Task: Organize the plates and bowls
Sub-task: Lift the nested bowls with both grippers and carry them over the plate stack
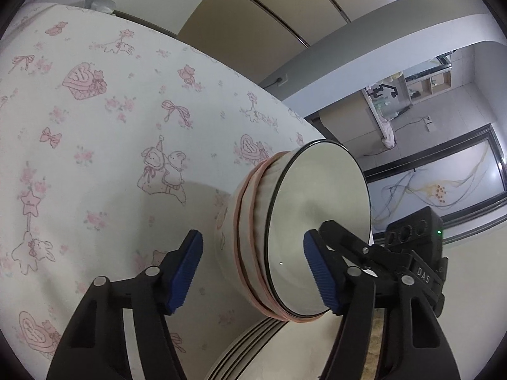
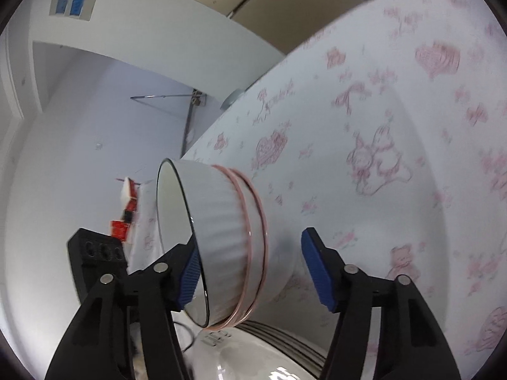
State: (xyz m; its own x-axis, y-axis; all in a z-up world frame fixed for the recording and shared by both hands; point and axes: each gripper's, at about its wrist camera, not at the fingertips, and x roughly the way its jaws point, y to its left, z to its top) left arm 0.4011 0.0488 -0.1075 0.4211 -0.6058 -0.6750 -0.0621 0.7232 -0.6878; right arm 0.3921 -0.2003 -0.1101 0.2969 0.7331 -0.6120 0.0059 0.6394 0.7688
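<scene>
Straddling one empty ribbed bowl (image 1: pixel 285 237) (image 2: pixel 221 237) from either side, both jaws stand spread, not pinching.

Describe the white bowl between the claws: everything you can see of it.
The bowl is white and glossy, like ceramic, with a ribbed outer wall, a thin dark line on its rim and two pink rings around the wall. It looks empty inside. It sits over a striped plate on the pink-printed tablecloth. The left claw and right claw each straddle its rim, one pad inside and one outside; the outer pads stand clear.
</scene>
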